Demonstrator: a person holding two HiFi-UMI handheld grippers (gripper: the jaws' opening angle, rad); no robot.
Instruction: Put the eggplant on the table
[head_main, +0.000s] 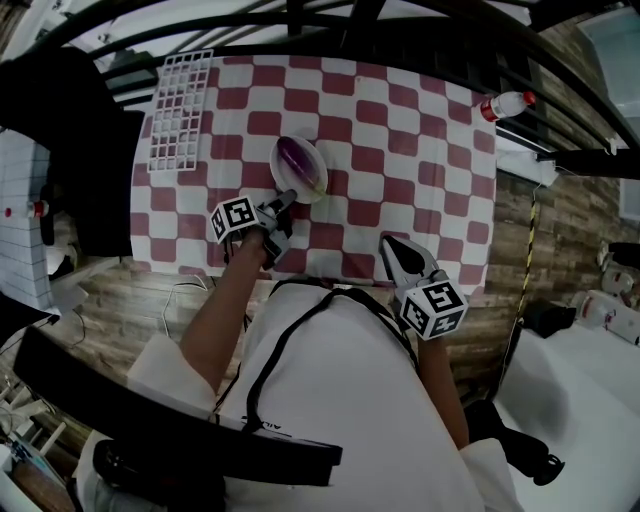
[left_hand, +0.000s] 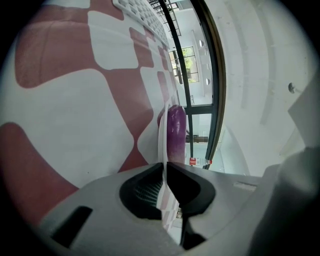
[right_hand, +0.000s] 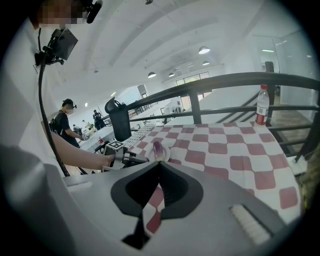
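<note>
Head view, one eggplant (head_main: 297, 159), one plate (head_main: 316, 181)

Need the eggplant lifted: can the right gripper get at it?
Probably yes: the eggplant lies uncovered on the plate, only bare tablecloth before the right gripper; the left gripper pinches just the rim.

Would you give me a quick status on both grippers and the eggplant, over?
Left gripper shut on plate rim. Right gripper shut, empty. Eggplant lying on plate. Nothing in the way.
</note>
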